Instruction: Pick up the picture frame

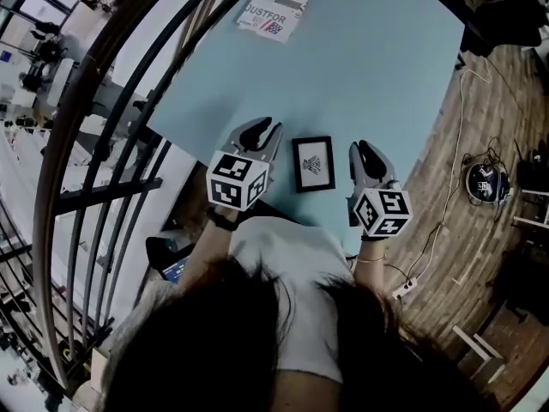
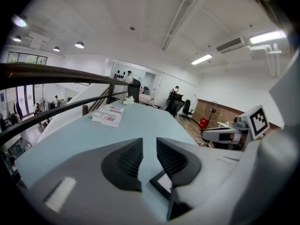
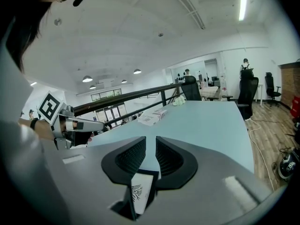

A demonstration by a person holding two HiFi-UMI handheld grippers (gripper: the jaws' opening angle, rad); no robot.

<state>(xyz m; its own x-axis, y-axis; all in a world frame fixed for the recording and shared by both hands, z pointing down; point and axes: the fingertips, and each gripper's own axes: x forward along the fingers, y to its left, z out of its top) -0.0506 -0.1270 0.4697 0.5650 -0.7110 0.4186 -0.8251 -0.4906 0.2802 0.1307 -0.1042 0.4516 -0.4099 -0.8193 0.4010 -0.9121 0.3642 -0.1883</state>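
Note:
The picture frame (image 1: 313, 164) is small, with a black border and a white print. It lies flat on the pale blue table (image 1: 369, 67) near the front edge. My left gripper (image 1: 266, 129) hovers just left of the frame and my right gripper (image 1: 360, 148) just right of it; neither touches it. In the left gripper view the jaws (image 2: 149, 156) stand a narrow gap apart with nothing between the pads, and a corner of the frame (image 2: 164, 182) shows low behind them. The right gripper (image 3: 150, 156) looks the same, with the frame (image 3: 139, 191) below its jaws.
A stack of printed booklets (image 1: 276, 9) lies at the table's far end. A dark curved railing (image 1: 111, 101) runs along the left side. On the right is a wooden floor with a white cable (image 1: 459, 144) and a round device (image 1: 485, 181).

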